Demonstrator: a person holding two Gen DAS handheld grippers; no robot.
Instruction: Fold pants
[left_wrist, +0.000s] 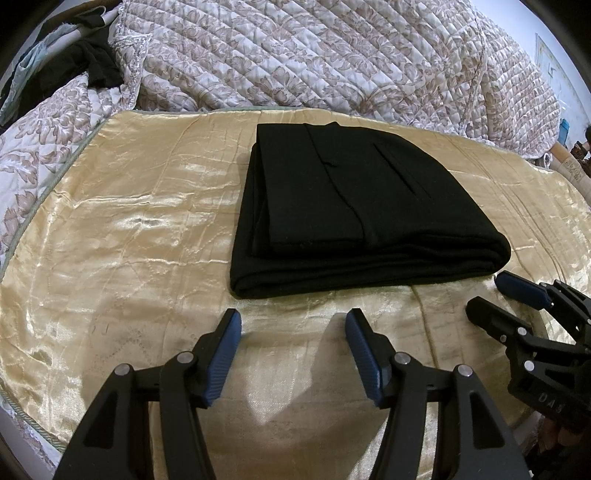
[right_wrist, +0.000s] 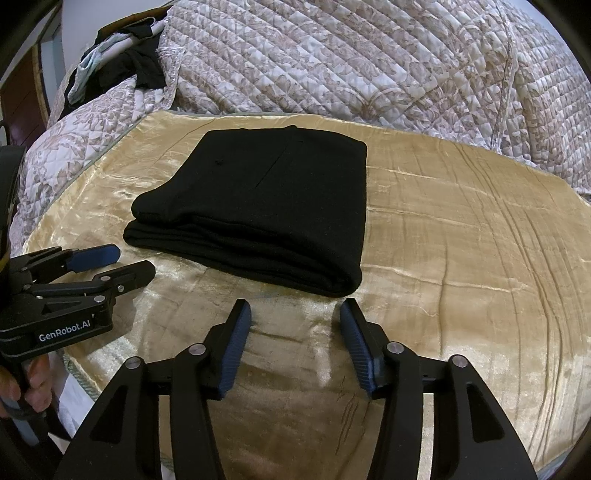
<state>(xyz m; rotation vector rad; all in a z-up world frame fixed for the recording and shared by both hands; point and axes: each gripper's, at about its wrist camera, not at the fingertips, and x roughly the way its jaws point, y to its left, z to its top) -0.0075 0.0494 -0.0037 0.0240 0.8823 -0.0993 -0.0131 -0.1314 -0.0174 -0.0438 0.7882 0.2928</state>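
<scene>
The black pants (left_wrist: 354, 214) lie folded into a compact stack on a shiny gold cloth (left_wrist: 129, 229); they also show in the right wrist view (right_wrist: 266, 210). My left gripper (left_wrist: 293, 325) is open and empty, hovering just short of the stack's near edge. My right gripper (right_wrist: 295, 314) is open and empty, near the stack's near right corner. The right gripper also shows at the right of the left wrist view (left_wrist: 495, 295), and the left gripper at the left of the right wrist view (right_wrist: 133, 260). Neither touches the pants.
A quilted floral bedspread (left_wrist: 314, 55) lies bunched behind the gold cloth (right_wrist: 461, 221). Dark and light clothes (left_wrist: 85, 62) are heaped at the far left. The cloth's green-corded edge (left_wrist: 44, 184) runs along the left side.
</scene>
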